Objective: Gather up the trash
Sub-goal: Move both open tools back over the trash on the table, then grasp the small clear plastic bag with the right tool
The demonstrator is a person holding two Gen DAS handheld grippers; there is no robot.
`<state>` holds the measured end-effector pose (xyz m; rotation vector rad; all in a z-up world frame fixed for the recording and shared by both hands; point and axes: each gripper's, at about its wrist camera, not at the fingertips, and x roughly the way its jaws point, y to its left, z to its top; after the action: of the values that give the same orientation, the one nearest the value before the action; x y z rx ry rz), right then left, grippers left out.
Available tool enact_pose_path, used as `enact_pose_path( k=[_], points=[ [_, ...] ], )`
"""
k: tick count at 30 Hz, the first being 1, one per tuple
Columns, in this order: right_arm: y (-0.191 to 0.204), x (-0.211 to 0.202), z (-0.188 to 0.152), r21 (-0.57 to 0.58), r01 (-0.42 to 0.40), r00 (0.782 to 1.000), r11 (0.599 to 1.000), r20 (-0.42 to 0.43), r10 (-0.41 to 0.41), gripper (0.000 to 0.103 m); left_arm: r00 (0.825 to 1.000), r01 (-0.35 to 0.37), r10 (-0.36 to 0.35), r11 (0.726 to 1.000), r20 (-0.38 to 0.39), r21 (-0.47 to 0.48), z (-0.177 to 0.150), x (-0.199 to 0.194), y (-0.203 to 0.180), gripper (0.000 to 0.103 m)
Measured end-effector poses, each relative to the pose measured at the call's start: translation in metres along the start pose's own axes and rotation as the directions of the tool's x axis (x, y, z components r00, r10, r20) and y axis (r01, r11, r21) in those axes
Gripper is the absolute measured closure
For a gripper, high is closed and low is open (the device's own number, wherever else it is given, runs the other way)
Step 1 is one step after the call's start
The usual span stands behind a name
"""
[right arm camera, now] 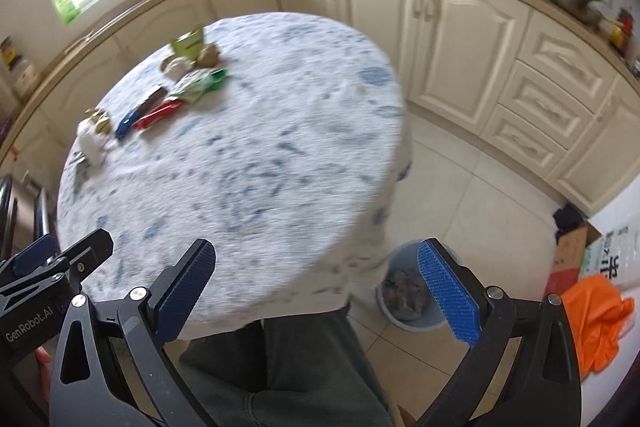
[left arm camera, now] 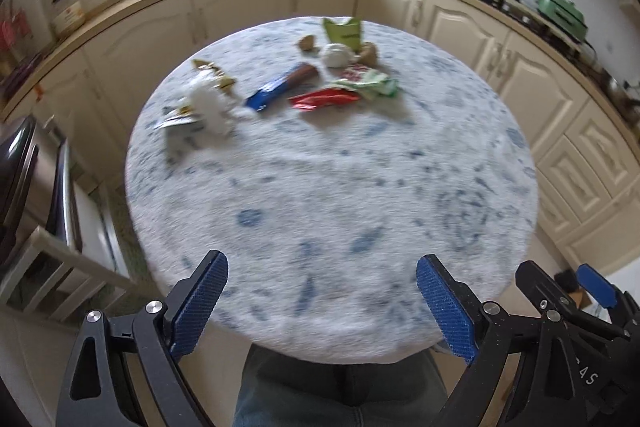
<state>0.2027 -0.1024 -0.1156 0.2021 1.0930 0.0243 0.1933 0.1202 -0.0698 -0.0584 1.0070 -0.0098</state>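
Observation:
Trash lies at the far side of a round table (left arm camera: 340, 187) covered in a white-and-blue cloth: a blue wrapper (left arm camera: 276, 89), a red wrapper (left arm camera: 324, 98), a green-and-white wrapper (left arm camera: 372, 83), a green packet (left arm camera: 343, 31) and crumpled white tissue (left arm camera: 210, 105). My left gripper (left arm camera: 322, 259) hangs open over the near edge of the table with nothing between its fingers. In the right wrist view, my right gripper (right arm camera: 317, 245) is open and empty over the table's near right edge. A pale blue bin (right arm camera: 416, 326) stands on the floor beside the table with rubbish in it.
Cream cabinets and a worktop curve around behind the table. A wooden chair (left arm camera: 60, 275) and a steel appliance (left arm camera: 24, 179) stand to the left. An orange bag (right arm camera: 600, 319) and a cardboard box (right arm camera: 572, 251) lie on the floor to the right. The person's legs (left arm camera: 340, 387) are below the table edge.

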Motion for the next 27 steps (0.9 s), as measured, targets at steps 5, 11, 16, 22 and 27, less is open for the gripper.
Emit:
enact_pose_path(
  k=[5,11,16,22,27],
  points=[
    [0.031,0.011,0.0,-0.065,-0.034,0.999,0.997,-0.019,0.033,0.001,0.999,-0.049,0.048,0.997,-0.016,-0.06,-0.001,0.002,0.027,0.01],
    [0.054,0.019,0.008,-0.095,-0.071,0.997,0.993,-0.033,0.069,0.001,0.997,-0.078,0.075,0.992,-0.036,-0.095,0.006,0.006,0.046,0.01],
    [0.077,0.022,0.024,-0.132,-0.087,0.996,0.987,-0.026,0.084,0.001,0.996,-0.088,0.083,0.988,-0.046,-0.128,0.019,0.013,0.066,0.01],
    [0.116,0.033,0.054,-0.191,-0.119,0.993,0.974,-0.023,0.117,0.001,0.994,-0.106,0.099,0.981,-0.054,-0.165,0.043,0.025,0.1,0.01],
    [0.152,0.05,0.084,-0.213,-0.191,0.981,0.958,-0.054,0.184,0.001,0.99,-0.135,0.124,0.969,-0.061,-0.208,0.068,0.037,0.134,0.01]
  ],
)
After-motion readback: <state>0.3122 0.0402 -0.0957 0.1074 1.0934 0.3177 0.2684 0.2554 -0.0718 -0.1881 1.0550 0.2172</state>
